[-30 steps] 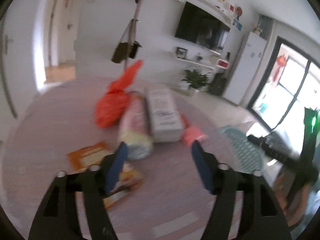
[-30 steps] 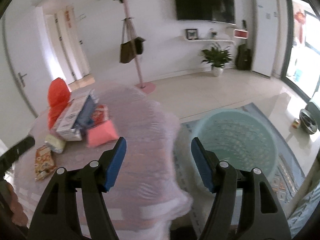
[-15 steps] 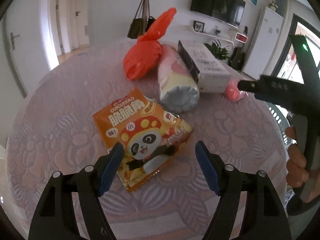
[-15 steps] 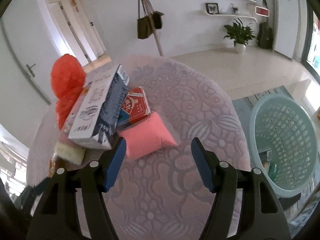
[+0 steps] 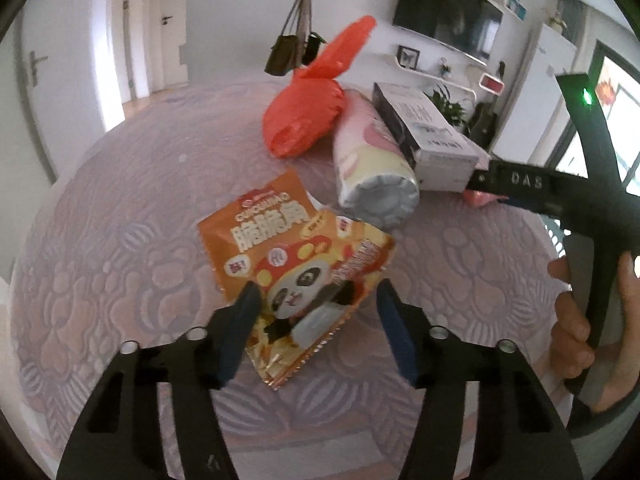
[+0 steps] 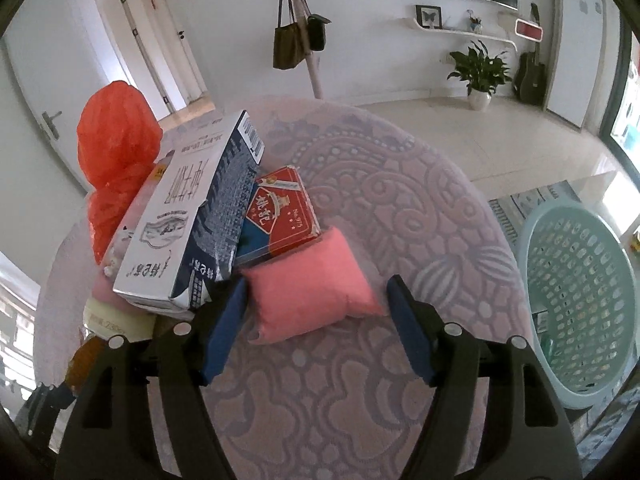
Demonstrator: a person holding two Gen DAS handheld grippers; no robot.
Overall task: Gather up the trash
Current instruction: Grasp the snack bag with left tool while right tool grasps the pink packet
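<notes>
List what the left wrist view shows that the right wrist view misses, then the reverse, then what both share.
Left wrist only: the orange panda snack bag between the closing left gripper, and the hand holding the other tool.

Right wrist only: the red box, the teal basket beside the table, and the right gripper straddling the pink packet.

Both: the orange plastic bag, the white carton, the patterned tablecloth.

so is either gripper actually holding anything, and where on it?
Nothing held. Left gripper is closing around the snack packet; right gripper stands open around the pink pouch.
</notes>
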